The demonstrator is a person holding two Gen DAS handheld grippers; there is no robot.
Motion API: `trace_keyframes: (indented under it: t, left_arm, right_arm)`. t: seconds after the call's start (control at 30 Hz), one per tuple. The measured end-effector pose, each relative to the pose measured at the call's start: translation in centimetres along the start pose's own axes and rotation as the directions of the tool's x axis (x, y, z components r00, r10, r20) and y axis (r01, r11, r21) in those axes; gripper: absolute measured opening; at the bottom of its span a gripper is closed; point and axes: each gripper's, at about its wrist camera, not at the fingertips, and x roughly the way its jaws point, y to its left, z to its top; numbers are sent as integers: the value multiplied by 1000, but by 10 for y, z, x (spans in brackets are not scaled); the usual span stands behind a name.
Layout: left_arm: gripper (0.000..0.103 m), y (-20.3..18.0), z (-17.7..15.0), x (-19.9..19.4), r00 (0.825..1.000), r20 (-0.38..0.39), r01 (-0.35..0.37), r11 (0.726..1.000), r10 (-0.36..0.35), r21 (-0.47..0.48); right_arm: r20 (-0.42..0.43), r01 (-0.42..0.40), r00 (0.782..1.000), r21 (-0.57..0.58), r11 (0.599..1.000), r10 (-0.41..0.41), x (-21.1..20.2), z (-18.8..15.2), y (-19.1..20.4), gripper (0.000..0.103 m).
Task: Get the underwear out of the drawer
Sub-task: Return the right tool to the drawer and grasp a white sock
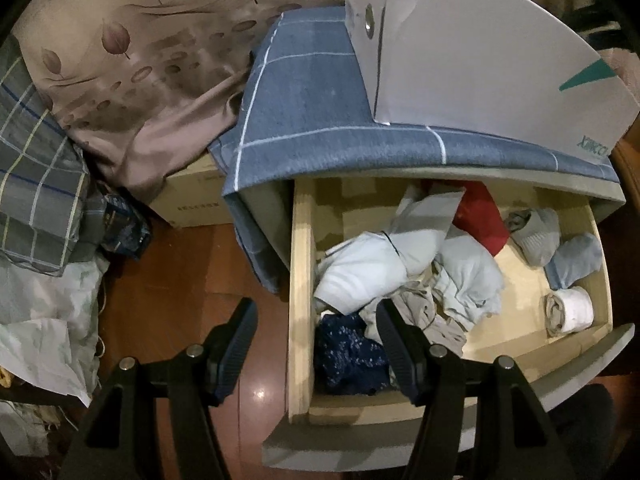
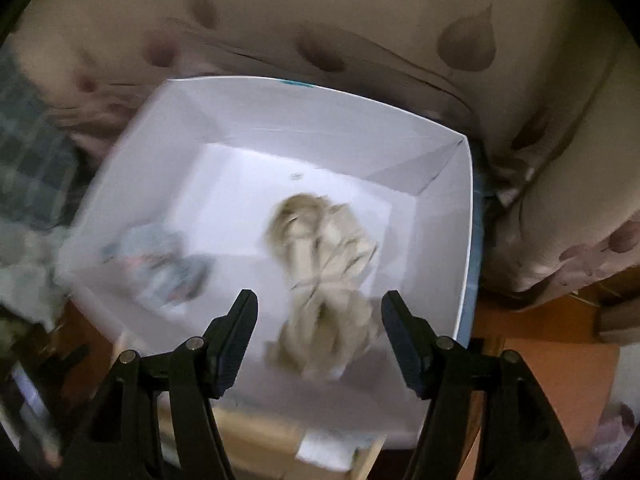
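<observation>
Left wrist view
Left hand-held gripper (image 1: pixel 316 312): fingers spread wide apart, grasping nothing; it hangs over the front left corner of the drawer, one finger over the floor, the other over the clothes.
Drawer (image 1: pixel 300 280): pulled out, pale wood walls, grey front panel at the near edge.
Underwear in drawer: a loose heap of pale blue-white pieces (image 1: pixel 400 268) lies in the middle; a dark blue patterned piece (image 1: pixel 350 356) sits in the front left corner; a beige crumpled piece (image 1: pixel 420 312) lies just beside the right finger.
Other contents: a red garment (image 1: pixel 482 220) toward the back; rolled socks (image 1: pixel 556 264) along the right side.
Cabinet top: covered by a blue checked cloth (image 1: pixel 304 96); a white box (image 1: pixel 480 60) stands on it.
Floor (image 1: pixel 180 280): reddish wood, with a cardboard carton (image 1: pixel 192 196) and bags (image 1: pixel 44 312) to the left.

Right wrist view (blurred)
Right hand-held gripper (image 2: pixel 319 312): fingers released and wide apart, holding nothing, above the near edge of the white box (image 2: pixel 440 184).
Beige underwear (image 2: pixel 324 272): lies loose inside the white box, between and beyond the fingertips; contact with them cannot be told.
Second item (image 2: pixel 168 264): a greyish garment at the box's left side, too blurred to identify.
Background: leaf-print fabric (image 2: pixel 360 20) behind the box.
</observation>
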Motion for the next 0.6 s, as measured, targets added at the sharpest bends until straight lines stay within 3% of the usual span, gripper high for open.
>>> trace_keyframes:
  t: [0.13, 0.23, 0.3, 0.47, 0.6]
  left_arm:
    - [63, 0, -5, 1, 1000, -19, 3, 1000, -3, 0]
    - [63, 0, -9, 3, 999, -34, 14, 1000, -15, -9]
    - [63, 0, -11, 6, 999, -50, 17, 1000, -17, -15]
    - [63, -1, -15, 12, 997, -81, 20, 999, -22, -26]
    - [63, -3, -19, 14, 995, -95, 17, 1000, -19, -18]
  right_arm:
    - [-51, -122, 992, -48, 991, 119, -34, -51, 10, 63]
    - [-127, -147, 982, -70, 987, 137, -34, -96, 16, 66]
    - [-187, -135, 975, -91, 987, 116, -18, -123, 20, 67]
    - [-408, -85, 912, -95, 992, 39, 69, -185, 25, 67]
    - [-486, -45, 874, -105, 993, -12, 124, -202, 18, 67]
